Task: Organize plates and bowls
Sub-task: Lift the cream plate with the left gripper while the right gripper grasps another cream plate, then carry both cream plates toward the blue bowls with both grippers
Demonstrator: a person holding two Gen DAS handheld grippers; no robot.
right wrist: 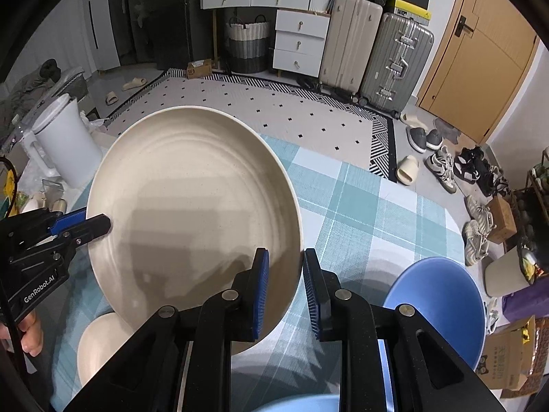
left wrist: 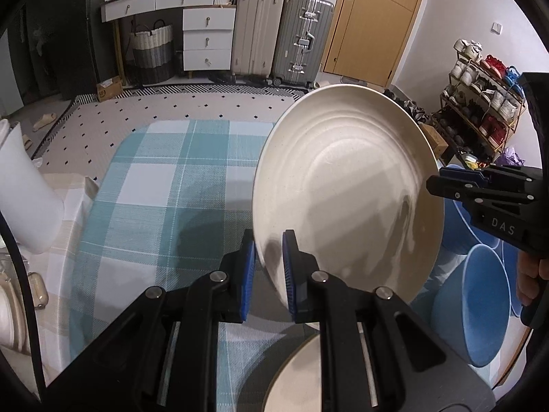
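Cream plate (left wrist: 346, 185) lifted, tilted; left tongs (left wrist: 269, 267) and right tongs (right wrist: 285, 288) both clenched on opposite rims. Stiff, smooth, likely slippery, breakable; rim-only grip.

Cream plate (right wrist: 192, 206) hangs tilted above the checked tablecloth (right wrist: 360, 213), right gripper (right wrist: 285, 292) clamping its near rim, left gripper (right wrist: 87, 221) pinching the far edge; blue bowl (right wrist: 442, 305) alongside.

I am working in someone's home, over a table with a teal plaid tablecloth (right wrist: 360, 213). Far off stand a white drawer unit (right wrist: 300, 43), hard-shell suitcases (right wrist: 394, 58) and a wooden door (right wrist: 480, 51); shoes (right wrist: 442, 168) litter the floor at right.
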